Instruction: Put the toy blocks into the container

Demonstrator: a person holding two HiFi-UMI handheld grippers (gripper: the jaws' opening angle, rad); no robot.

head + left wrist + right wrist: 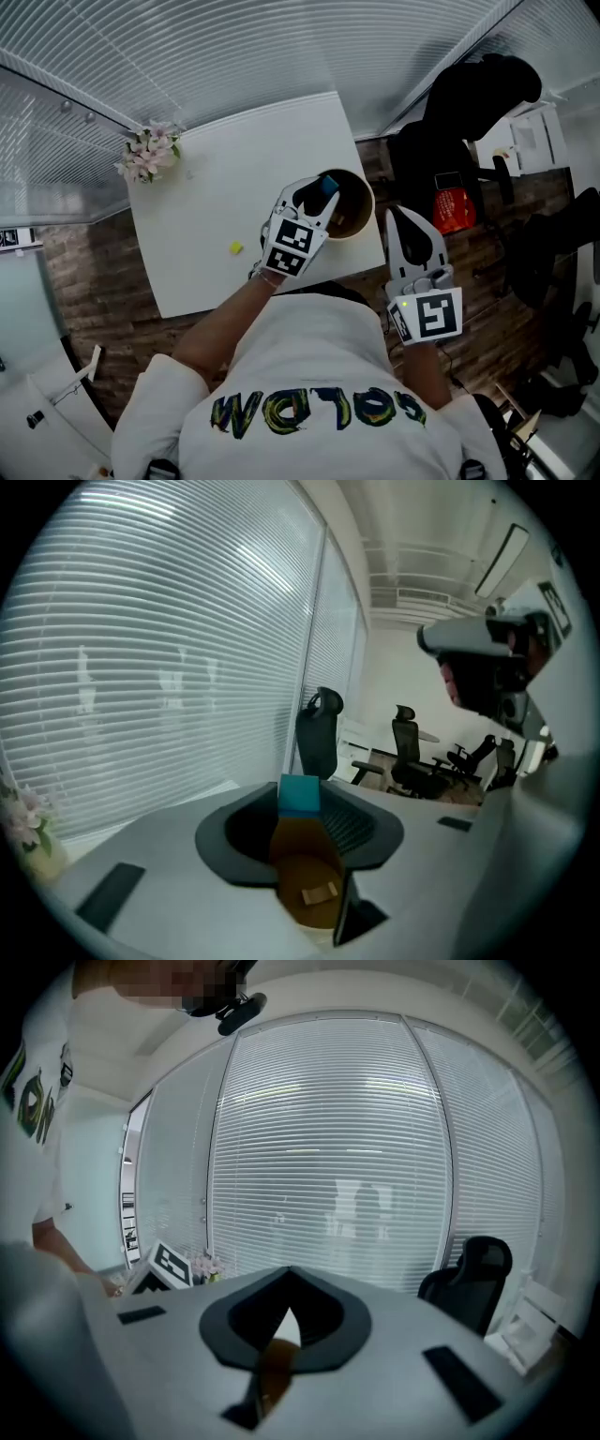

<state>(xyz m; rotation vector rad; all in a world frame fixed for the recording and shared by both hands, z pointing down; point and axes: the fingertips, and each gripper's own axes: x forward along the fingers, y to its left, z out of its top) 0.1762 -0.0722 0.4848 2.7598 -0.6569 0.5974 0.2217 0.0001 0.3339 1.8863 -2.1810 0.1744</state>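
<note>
While the left gripper (322, 190) is hiding part of the container (360, 221), its jaws are gripping a blue block (300, 794) above a tan block (319, 892) lying inside. The right gripper (396, 218), jaws together and empty, is hovering at the bench (234, 159) edge. A yellow block (235, 247) is lying apart, with flowers (148, 155) standing at the corner.

This is an office. Black high-backed swivel chairs (405, 752) stand on a brown wood-plank floor (84, 277), and the walls are lined with white horizontal blinds (169, 667). A plain white rectangular table (234, 178) carries a small bunch of pink flowers (148, 155), and a long strip light (504, 560) runs along the ceiling.
</note>
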